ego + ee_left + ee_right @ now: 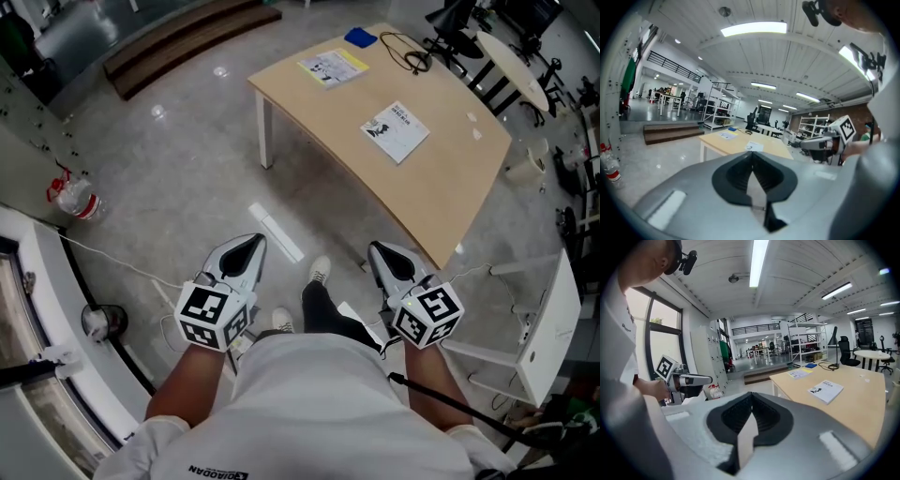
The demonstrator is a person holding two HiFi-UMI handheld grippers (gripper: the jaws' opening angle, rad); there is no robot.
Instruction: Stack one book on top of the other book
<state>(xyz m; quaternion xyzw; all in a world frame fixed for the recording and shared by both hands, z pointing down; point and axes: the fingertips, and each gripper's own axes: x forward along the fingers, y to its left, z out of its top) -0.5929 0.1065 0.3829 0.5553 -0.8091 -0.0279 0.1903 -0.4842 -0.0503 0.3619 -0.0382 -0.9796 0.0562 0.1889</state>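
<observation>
1. The left gripper (251, 242), lower left of centre in the head view, is clenched on nothing. In the left gripper view its dark jaws (752, 159) meet in a closed seam with no object between them.
2. The right gripper (380, 248), lower right of centre in the head view, is likewise clamped tight and empty. In the right gripper view its jaws (751, 401) are pressed together.
3. Both tools are held side by side in front of the person's body, over the grey floor (187, 159) and short of the table (441, 187). Each appears at the edge of the other's view, its marker cube (665, 366) facing the camera.
4. The white book (396, 130) lies flat on the table, right of centre in the upper half of the head view. It sits at centre right of the right gripper view (826, 391).
5. The yellow-edged book (333, 67) lies flat near the table's far end, at upper centre of the head view. It is well apart from the white book, and neither gripper touches either one.
6. A blue item (360, 37) and a black cable (410, 52) sit beyond the yellow-edged book, at the top of the head view.
7. A white strip (275, 232) lies on the floor between the left gripper and the table. A plastic bottle (80, 199) stands at the left edge of the head view.
</observation>
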